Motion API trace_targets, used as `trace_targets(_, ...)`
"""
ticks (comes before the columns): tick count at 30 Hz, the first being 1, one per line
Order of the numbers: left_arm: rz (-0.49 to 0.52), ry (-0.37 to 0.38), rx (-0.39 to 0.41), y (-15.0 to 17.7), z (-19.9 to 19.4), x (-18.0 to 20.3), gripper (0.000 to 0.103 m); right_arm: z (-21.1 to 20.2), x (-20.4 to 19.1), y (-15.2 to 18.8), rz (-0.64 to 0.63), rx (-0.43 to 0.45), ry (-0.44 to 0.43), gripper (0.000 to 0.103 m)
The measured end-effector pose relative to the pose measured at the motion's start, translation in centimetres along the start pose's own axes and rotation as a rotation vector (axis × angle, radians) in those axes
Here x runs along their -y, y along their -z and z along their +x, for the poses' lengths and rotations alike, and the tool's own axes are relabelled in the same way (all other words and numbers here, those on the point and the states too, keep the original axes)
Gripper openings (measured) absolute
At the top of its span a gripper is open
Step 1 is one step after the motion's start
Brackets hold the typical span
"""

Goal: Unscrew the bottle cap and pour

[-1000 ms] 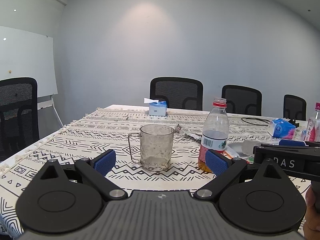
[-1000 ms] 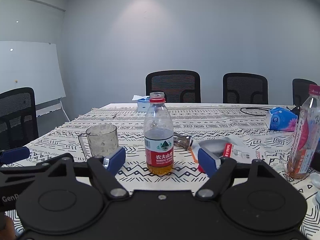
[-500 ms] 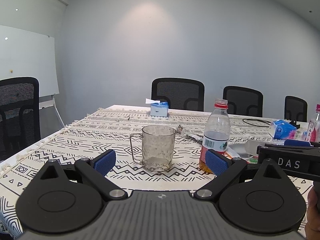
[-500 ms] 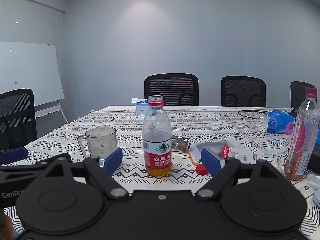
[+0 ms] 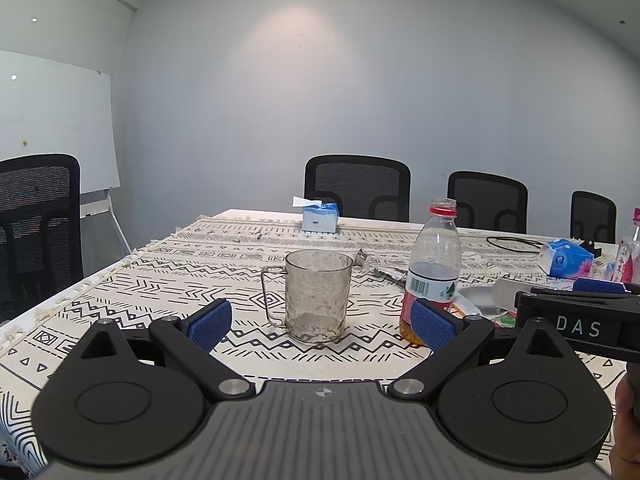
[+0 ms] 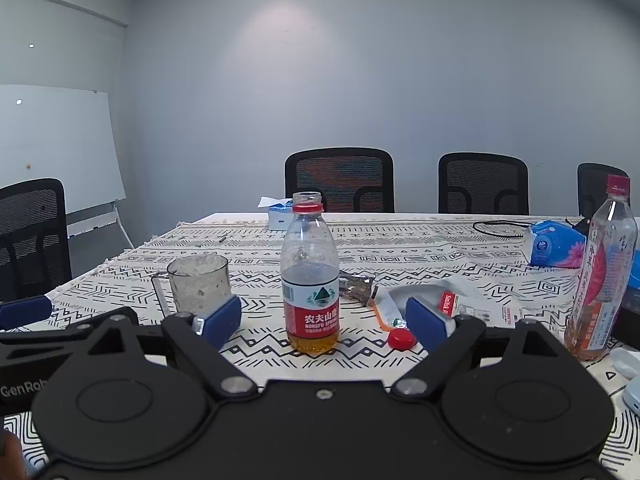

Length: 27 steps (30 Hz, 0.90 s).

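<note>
Jaws of the right gripper (image 6: 323,322) have just been opening wider; nothing sits between the blue pads, which now stand well apart either side of the bottle's (image 6: 310,280) base as seen from the right wrist. Red cap (image 6: 401,338) lies on the patterned tablecloth (image 6: 420,252), just beside the right-hand pad, near the bottle's foot; in the frame a second back it was hidden behind that pad, so the widening has uncovered it. Judgement: cap has been let go, unscrewing done.

Bottle stands upright, neck open, only the red collar ring left; a shallow layer of amber liquid at the bottom. Glass mug (image 5: 318,296) stands empty to the bottle's left, close but not touching, handle turned leftward in the left-wrist view.

Left gripper (image 5: 322,322) also spread, empty, pads framing the mug with the bottle behind the right pad; unchanged across the second. Both tools hang low over the near table edge, short of either vessel.

Reading: pour not yet begun. Next step likely a grasp on the bottle body, then a tilt over the mug. Little liquid, so a steep tilt may be needed; light bottle could tip on contact
</note>
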<state>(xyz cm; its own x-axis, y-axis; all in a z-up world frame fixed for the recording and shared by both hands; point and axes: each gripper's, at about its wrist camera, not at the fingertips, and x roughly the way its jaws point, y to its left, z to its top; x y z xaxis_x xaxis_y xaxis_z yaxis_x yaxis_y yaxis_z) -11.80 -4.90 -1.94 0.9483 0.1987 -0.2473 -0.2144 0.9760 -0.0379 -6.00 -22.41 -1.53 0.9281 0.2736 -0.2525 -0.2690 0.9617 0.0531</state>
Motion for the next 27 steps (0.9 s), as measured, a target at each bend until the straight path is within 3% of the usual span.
trace_targets(27,0.002,-0.011,-0.002,-0.05,-0.01,-0.28,0.098,-0.18,-0.31,-0.01,-0.003,0.003,0.016,0.092)
